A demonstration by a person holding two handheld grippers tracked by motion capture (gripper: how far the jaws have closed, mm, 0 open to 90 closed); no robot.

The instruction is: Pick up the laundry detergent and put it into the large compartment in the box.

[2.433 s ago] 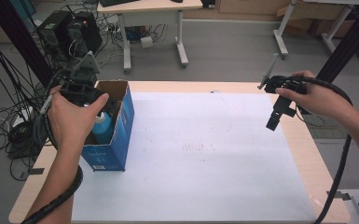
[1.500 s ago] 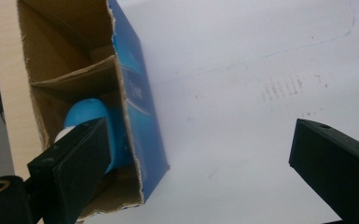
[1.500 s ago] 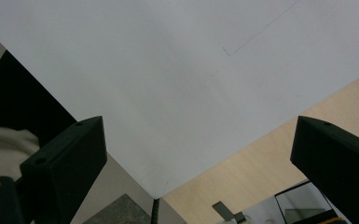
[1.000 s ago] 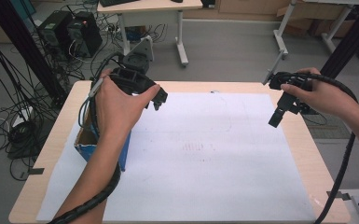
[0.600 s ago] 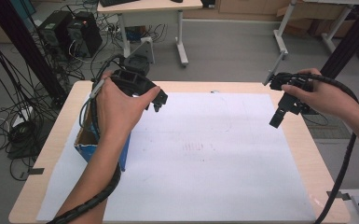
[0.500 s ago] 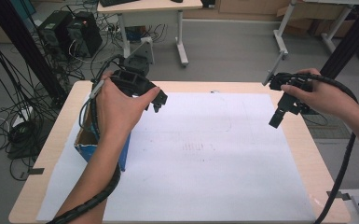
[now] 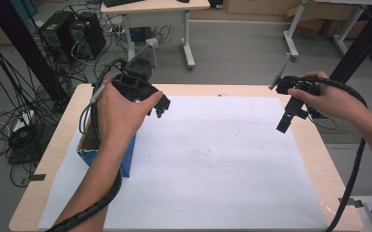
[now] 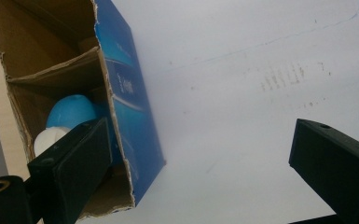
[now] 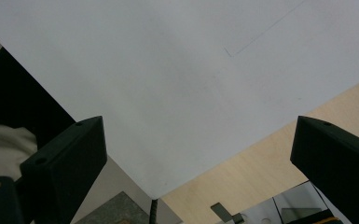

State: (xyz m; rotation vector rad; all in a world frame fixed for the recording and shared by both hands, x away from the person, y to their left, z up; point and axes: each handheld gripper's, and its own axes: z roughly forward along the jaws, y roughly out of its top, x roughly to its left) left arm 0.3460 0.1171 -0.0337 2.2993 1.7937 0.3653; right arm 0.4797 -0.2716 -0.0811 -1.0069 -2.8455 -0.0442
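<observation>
The left gripper [image 7: 160, 107] hangs above the table's far left part, just past the open blue carton [image 7: 128, 154] that stands on the white sheet [image 7: 212, 164] near the table's left edge; its jaws are spread wide with nothing between them. In the left gripper view the carton [image 8: 130, 107] lies at the left, beside and partly behind the left jaw, its cardboard divider in sight; a light blue bottle with a white cap [image 8: 67, 114] sits in the nearer compartment, apart from the jaws. The right gripper [image 7: 286, 122] hovers over the sheet's far right edge, well apart from the carton; its jaws are likewise spread and empty, with white sheet [image 9: 177, 93] and bare wooden table [image 9: 261, 172] below them.
</observation>
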